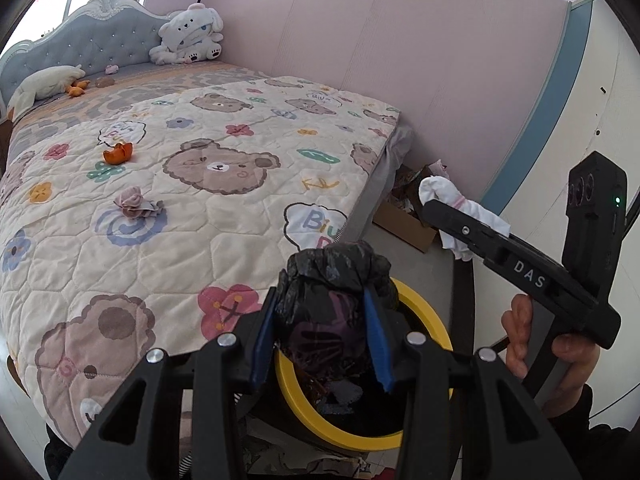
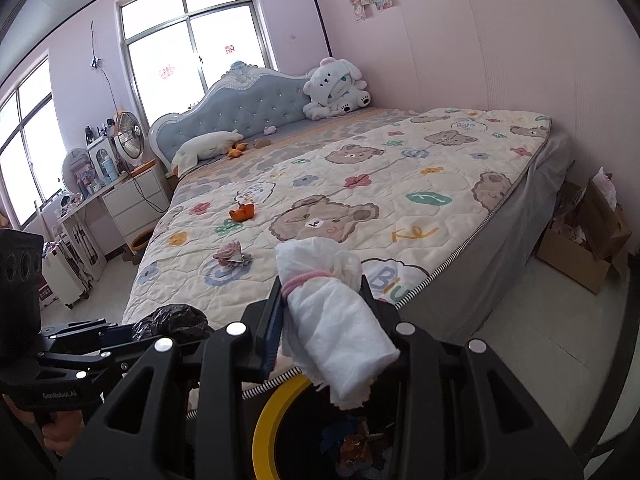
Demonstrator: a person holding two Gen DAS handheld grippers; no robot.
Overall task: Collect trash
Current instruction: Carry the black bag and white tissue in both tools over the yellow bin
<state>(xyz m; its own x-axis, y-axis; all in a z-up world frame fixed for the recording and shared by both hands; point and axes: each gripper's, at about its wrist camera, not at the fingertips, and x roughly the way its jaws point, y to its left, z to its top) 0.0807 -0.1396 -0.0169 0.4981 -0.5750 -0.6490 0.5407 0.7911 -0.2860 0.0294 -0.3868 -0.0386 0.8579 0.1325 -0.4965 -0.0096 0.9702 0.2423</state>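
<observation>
My left gripper (image 1: pixel 322 312) is shut on a crumpled black plastic bag (image 1: pixel 332 280) and holds it over the yellow-rimmed trash bin (image 1: pixel 424 312) at the foot of the bed. My right gripper (image 2: pixel 324 304) is shut on a white tissue wad tied with a pink band (image 2: pixel 332 320), above the same bin (image 2: pixel 268 412). The right gripper with its tissue (image 1: pixel 452 200) also shows in the left wrist view. On the bear quilt lie an orange peel (image 1: pixel 117 153) and a pinkish crumpled wad (image 1: pixel 136 203), also seen in the right wrist view as peel (image 2: pixel 242 212) and wad (image 2: pixel 232 255).
The bed (image 2: pixel 400 184) fills the middle, with plush toys (image 2: pixel 336 88) at the headboard. An open cardboard box (image 2: pixel 580 248) stands on the floor by the pink wall. A dresser, fan and cluttered desk (image 2: pixel 120 184) stand by the windows at left.
</observation>
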